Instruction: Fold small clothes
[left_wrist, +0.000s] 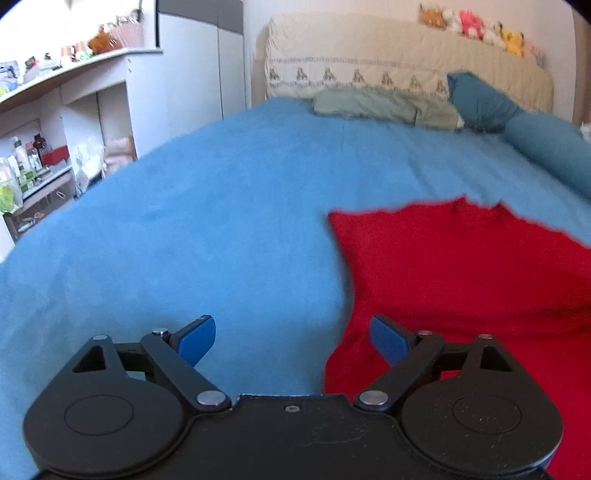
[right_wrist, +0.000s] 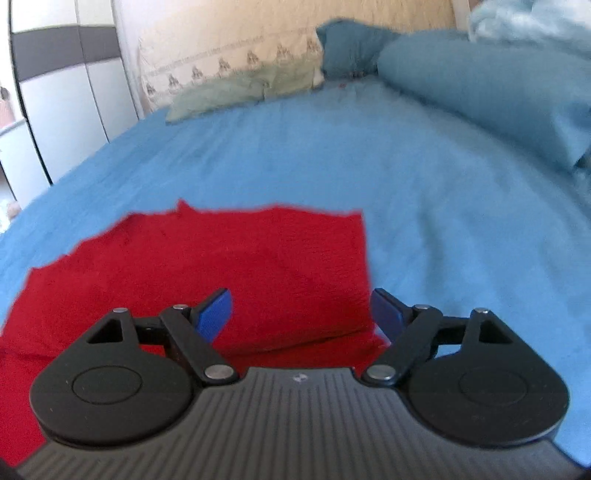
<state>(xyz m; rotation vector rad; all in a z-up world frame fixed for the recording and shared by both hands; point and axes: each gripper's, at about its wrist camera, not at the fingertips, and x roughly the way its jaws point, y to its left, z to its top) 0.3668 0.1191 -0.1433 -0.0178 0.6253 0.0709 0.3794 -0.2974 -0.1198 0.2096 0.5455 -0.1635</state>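
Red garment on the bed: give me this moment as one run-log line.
red garment: lying on blue bedspread, ungrasped | left hand-held gripper: open, at its left edge | right hand-held gripper: open, at its right edge

From my remote station, the red garment (left_wrist: 461, 266) runs off the right and bottom edges of the left wrist view, and the left tongs (left_wrist: 293, 341) cover its near hem. In the right wrist view the right tongs (right_wrist: 301, 312) hide its near edge and the frame's left side cuts it off. The plush toys (left_wrist: 476, 24) on the headboard and the bottles (left_wrist: 24, 162) on the shelves are too blurred to identify.
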